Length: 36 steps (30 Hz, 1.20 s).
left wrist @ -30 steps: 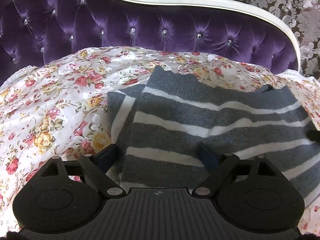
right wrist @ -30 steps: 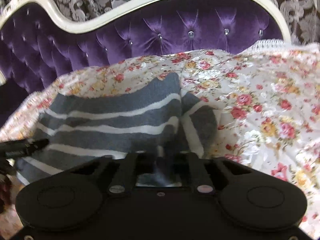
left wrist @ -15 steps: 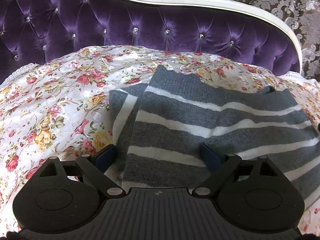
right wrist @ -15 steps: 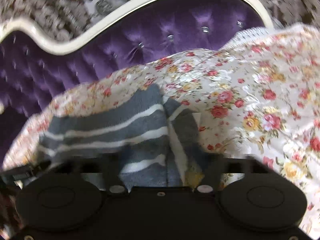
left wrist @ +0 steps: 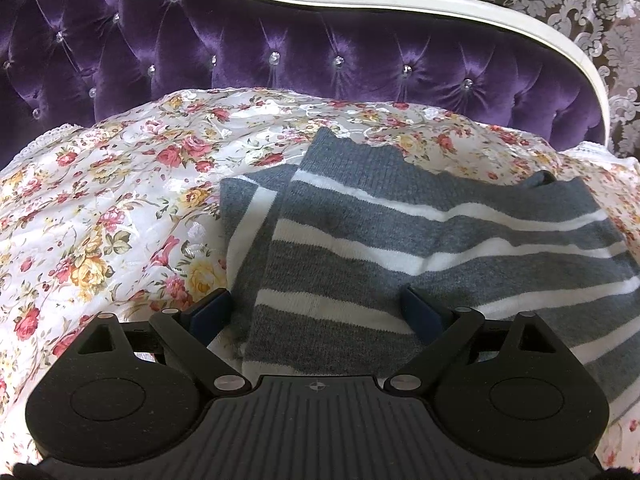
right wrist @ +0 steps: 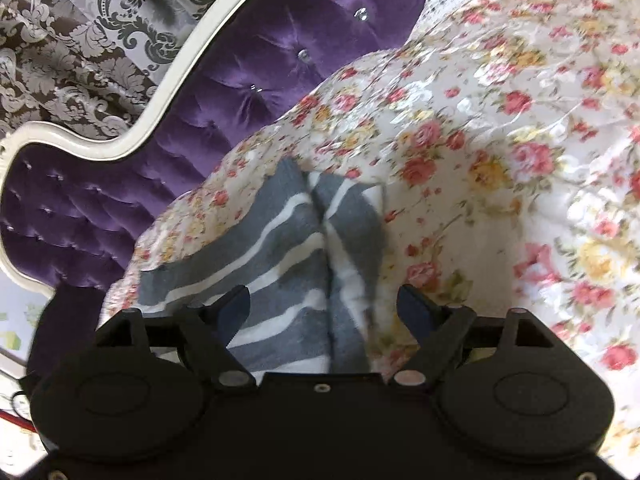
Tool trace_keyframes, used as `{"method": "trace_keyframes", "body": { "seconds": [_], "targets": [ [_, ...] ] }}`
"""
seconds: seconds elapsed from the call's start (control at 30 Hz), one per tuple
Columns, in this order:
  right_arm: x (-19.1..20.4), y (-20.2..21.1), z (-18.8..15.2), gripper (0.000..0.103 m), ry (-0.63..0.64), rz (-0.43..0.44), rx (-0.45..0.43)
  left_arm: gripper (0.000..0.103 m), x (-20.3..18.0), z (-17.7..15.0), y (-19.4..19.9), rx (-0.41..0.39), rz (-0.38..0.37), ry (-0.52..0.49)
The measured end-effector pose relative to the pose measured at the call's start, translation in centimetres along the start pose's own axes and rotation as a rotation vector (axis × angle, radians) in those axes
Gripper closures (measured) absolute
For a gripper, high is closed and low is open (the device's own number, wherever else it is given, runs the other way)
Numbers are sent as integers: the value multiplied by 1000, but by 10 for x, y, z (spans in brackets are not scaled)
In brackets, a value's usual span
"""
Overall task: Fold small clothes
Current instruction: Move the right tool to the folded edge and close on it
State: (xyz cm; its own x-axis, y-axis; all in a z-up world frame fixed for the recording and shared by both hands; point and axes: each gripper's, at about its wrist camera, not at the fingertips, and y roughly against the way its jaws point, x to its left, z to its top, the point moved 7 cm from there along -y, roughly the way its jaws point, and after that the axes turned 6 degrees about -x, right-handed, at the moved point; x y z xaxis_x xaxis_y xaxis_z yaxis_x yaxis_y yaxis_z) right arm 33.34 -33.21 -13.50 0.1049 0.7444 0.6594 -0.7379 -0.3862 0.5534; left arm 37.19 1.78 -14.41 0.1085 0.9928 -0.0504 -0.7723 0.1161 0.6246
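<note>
Grey striped sweater [left wrist: 420,248] on floral sheet [left wrist: 100,208] (folded); left gripper [left wrist: 316,312], right gripper [right wrist: 324,312] fingers wide.

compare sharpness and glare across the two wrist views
Left wrist: sharp throughout, sheen on the purple headboard, striped garment crisp. Right wrist: tilted and motion-blurred, worst on the floral bedspread; the garment's stripes are soft.

The left gripper [left wrist: 316,312] is showing a matte black body with a ribbed central plate bearing a small compass-like mark, two round disc housings, angled linkage arms with silver screws, triangular cut-outs, and dark blue pads [left wrist: 210,311] on its fingers. The right gripper [right wrist: 324,307] is showing the same black build, a smooth central plate with one small screw, and dark blue pads [right wrist: 414,307].
</note>
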Motion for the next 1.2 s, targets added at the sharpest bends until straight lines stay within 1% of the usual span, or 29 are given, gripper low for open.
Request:
{"method": "trace_keyframes", "body": {
  "seconds": [0.07,0.13,0.3,0.47,0.6,0.63,0.77,0.83,0.93,0.97,1.07,1.2],
  "targets": [
    [2,-5,-4,19,-35,44,23,9,0,0,0,2,0,-1],
    [3,-9,-6,16,-65,76,30,9,0,0,0,2,1,-1],
    [6,-14,-5,0,-114,124,16,8,0,0,0,2,1,-1],
    [8,-15,-5,0,-118,114,2,9,2,2,-2,17,-4,9],
    [8,-15,-6,0,-113,116,-5,11,5,15,-3,93,-20,36],
    [8,-15,-6,0,-115,117,-6,11,7,20,-3,97,-19,43],
    [8,-15,-6,0,-114,114,-6,11,11,45,-8,64,34,18],
    [8,-15,-6,0,-110,112,-1,11,11,50,-19,78,61,6],
    [9,-16,-6,0,-103,108,8,11,14,48,-42,113,111,-11],
    [9,-16,-6,0,-103,109,10,10,16,47,-48,118,121,-9],
    [9,-17,-5,0,-104,108,16,8,22,46,-52,105,117,56],
    [9,-18,-4,0,-114,105,22,11,17,50,-42,108,123,50]
  ]
}}
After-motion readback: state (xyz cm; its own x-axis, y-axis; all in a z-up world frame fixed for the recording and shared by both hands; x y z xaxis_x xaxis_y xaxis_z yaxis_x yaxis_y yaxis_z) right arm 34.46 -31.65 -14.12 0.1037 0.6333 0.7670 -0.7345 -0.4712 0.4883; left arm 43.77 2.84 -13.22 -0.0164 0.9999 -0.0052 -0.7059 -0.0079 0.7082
